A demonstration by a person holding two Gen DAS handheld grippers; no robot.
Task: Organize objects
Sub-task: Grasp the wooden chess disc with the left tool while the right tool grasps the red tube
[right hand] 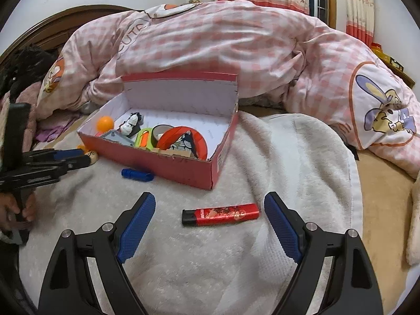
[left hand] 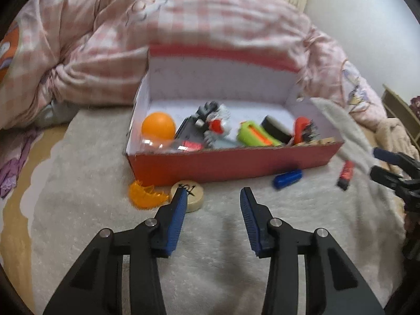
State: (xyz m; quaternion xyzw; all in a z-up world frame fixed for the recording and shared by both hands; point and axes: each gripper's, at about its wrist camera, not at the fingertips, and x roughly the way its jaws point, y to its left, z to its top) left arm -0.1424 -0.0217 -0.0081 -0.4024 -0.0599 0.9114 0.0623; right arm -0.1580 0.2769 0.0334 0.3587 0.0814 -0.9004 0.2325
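Most of the sorting looked done to me: the red box (left hand: 231, 165) on the pale blanket (right hand: 288, 157) already held an orange ball (left hand: 158, 126), a grey toy (left hand: 212, 123), a green gadget (left hand: 256, 134), a roll of tape (right hand: 160, 131) and a round red thing (right hand: 183, 139), while four pieces lay outside it. Going from the left, a spiky orange piece (left hand: 144, 193) sat against the box's near wall, and just beside it lay a round wooden game piece (left hand: 189, 187). My left claw (left hand: 214, 197) hung over the blanket there, its jaws half narrowed with nothing between them, one pad overlapping the edge of the game piece; whether it touched I could not tell. Further right a small blue thing (left hand: 287, 178) lay near the box front. Furthest right was the red lighter (right hand: 221, 214), lying flat and well apart from the box, and my right claw (right hand: 208, 206) stood wide with the lighter between its pads but not pressed by them. By my reckoning those four were left to go in.
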